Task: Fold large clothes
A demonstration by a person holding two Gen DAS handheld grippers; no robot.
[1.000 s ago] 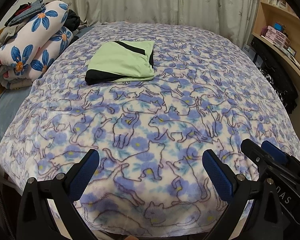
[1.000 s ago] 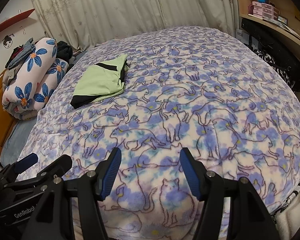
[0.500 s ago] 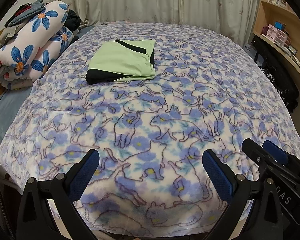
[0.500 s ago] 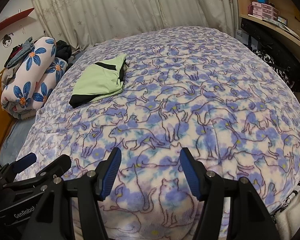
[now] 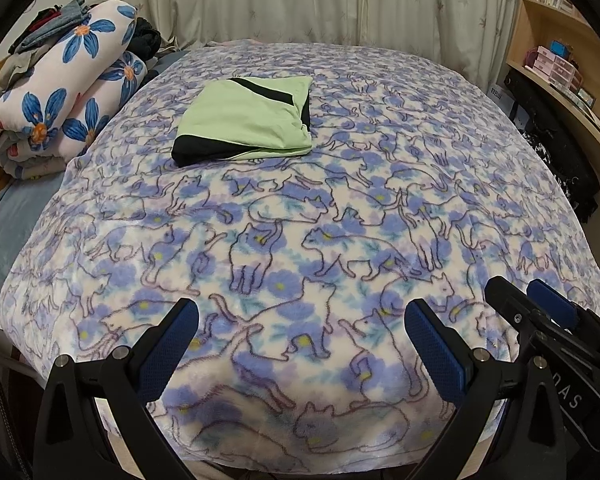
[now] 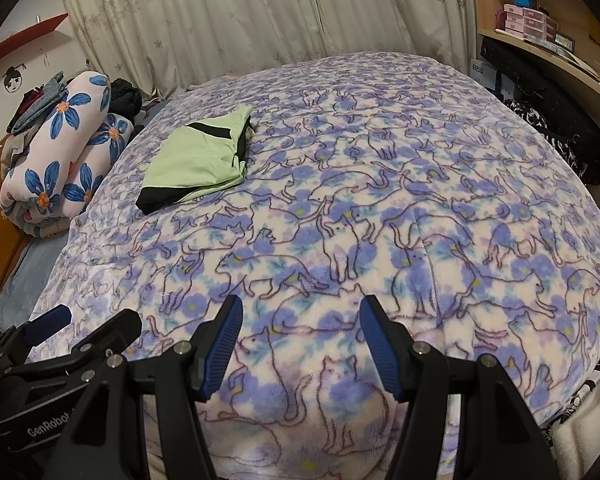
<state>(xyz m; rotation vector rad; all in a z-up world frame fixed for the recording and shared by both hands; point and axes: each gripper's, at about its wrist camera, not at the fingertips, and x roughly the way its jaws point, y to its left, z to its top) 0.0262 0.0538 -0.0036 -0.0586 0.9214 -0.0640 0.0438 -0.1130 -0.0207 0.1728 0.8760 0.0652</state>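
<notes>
A folded light-green garment with black trim point(image 5: 246, 120) lies flat on the far left part of the bed, also seen in the right wrist view point(image 6: 198, 162). My left gripper point(image 5: 302, 344) is open and empty, hovering over the near edge of the bed. My right gripper point(image 6: 300, 340) is open and empty, also over the near edge, to the right of the left one; it shows at the left view's right edge point(image 5: 540, 320). Both are far from the garment.
A cat-print fleece blanket point(image 5: 340, 240) covers the bed. A rolled floral quilt with clothes on top point(image 5: 60, 96) sits at the far left. Curtains point(image 5: 300, 0) hang behind. Wooden shelves and a black bag point(image 5: 552, 120) stand at the right.
Both views have drifted slightly; the garment sits a little lower in frame. Grippers stay open; nothing was picked up.
</notes>
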